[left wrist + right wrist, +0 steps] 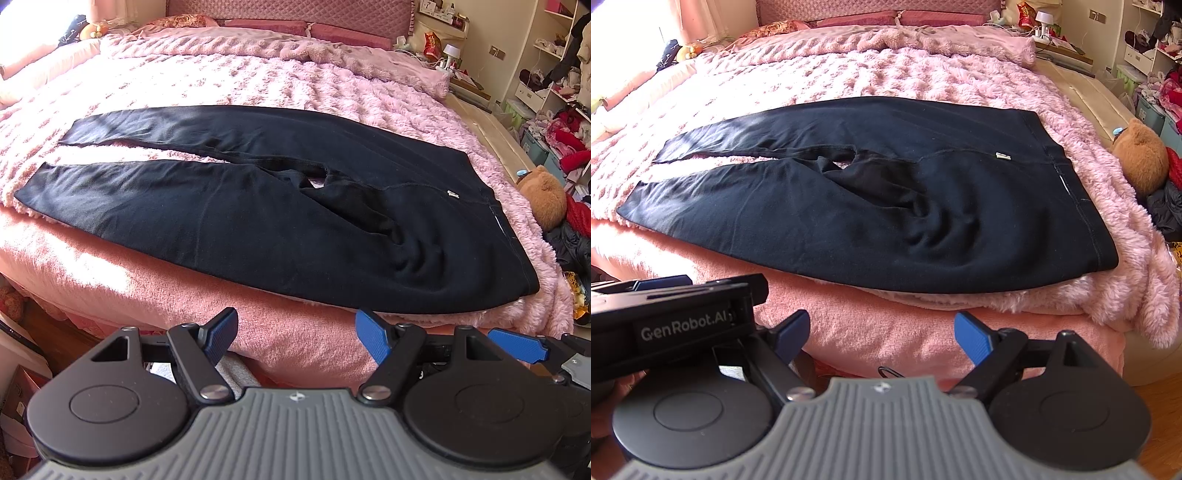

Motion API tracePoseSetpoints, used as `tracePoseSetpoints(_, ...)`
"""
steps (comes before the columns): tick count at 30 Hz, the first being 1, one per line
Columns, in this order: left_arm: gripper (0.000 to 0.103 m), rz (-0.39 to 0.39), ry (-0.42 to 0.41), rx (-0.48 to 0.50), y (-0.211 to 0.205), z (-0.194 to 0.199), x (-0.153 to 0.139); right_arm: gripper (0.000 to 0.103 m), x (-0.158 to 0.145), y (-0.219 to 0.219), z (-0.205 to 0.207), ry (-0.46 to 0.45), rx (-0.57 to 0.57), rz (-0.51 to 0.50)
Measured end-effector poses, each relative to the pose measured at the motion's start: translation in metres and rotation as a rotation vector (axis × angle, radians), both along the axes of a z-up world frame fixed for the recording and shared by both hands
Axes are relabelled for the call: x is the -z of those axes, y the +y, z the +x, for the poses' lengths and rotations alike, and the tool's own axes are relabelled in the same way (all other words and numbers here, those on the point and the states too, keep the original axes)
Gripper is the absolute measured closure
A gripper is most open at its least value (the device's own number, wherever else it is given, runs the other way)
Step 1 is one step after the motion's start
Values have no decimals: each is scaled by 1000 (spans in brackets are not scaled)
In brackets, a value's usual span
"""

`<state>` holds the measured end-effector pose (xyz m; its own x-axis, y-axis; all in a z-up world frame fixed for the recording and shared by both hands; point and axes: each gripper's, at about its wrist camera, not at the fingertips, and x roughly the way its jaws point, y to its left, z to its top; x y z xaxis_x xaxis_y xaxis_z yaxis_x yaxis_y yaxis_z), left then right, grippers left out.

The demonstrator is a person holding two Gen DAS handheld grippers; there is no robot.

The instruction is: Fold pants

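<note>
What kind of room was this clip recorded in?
Most likely a home bedroom: the black pants lie spread on a bed under a fluffy pink blanket, with a padded headboard behind and open shelves of clothes to the right.

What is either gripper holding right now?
Nothing. The left gripper and right gripper are both open, short of the black pants.

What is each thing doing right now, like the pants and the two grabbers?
Black pants: unfolded, lying flat on the bed, legs apart, waistband to the right.
Left gripper: open, empty, short of the pants.
Right gripper: open, empty, short of the pants.
Pink fluffy blanket: spread under the pants.
Teddy bear: lying beside the bed.
</note>
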<state>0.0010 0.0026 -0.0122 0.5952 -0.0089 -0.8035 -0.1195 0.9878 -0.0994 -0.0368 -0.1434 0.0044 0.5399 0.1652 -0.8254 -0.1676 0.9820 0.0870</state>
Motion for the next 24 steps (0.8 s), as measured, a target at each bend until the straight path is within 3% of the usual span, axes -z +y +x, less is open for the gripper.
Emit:
tracePoseSetpoints(14, 13, -22, -30, -26, 4, -4, 0, 22, -1, 2, 1, -9, -10, 3)
tracePoseSetpoints(24, 19, -26, -149, 0, 11, -3, -3, 21, -2, 7, 6, -75, -36, 48)
